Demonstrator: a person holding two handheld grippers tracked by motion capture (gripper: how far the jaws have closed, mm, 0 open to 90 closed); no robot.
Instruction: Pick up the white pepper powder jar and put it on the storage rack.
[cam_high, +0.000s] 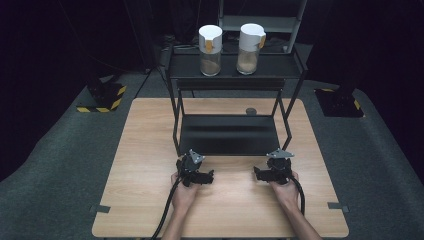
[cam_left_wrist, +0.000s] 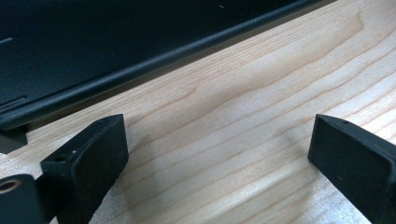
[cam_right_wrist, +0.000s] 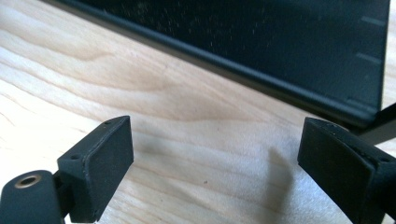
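Your left hand-held gripper (cam_high: 196, 170) rests low over the wooden counter (cam_high: 145, 150), just in front of the black rack (cam_high: 227, 135) and near its front-left leg. Its jaws stand wide apart with nothing between them; in the left gripper view (cam_left_wrist: 215, 149) you look across bare wood grain to the rack's lower shelf edge (cam_left_wrist: 154, 63), which runs close ahead of the jaws without touching them.

Your right hand-held gripper (cam_high: 274, 170) sits at the same depth, near the rack's front-right leg, well apart from the left one. Its jaws are wide open too and hold nothing. In the right gripper view (cam_right_wrist: 215, 158) the same lower shelf (cam_right_wrist: 261, 84) crosses the top of the frame, its corner just beyond the right-hand jaw.

The nearest thing to both hand-held grippers is that lower shelf of the rack, which lies flat on the counter directly ahead of you and between your two hands' lines of reach. Up on the rack's top shelf, well beyond and above both hand-held grippers, stand two upright jars with white lids: the left jar (cam_high: 210, 50) and the right jar (cam_high: 249, 48), side by side and apart from each other, each part-filled with a brownish content. A small dark round object (cam_high: 251, 111) lies on the counter behind the rack.
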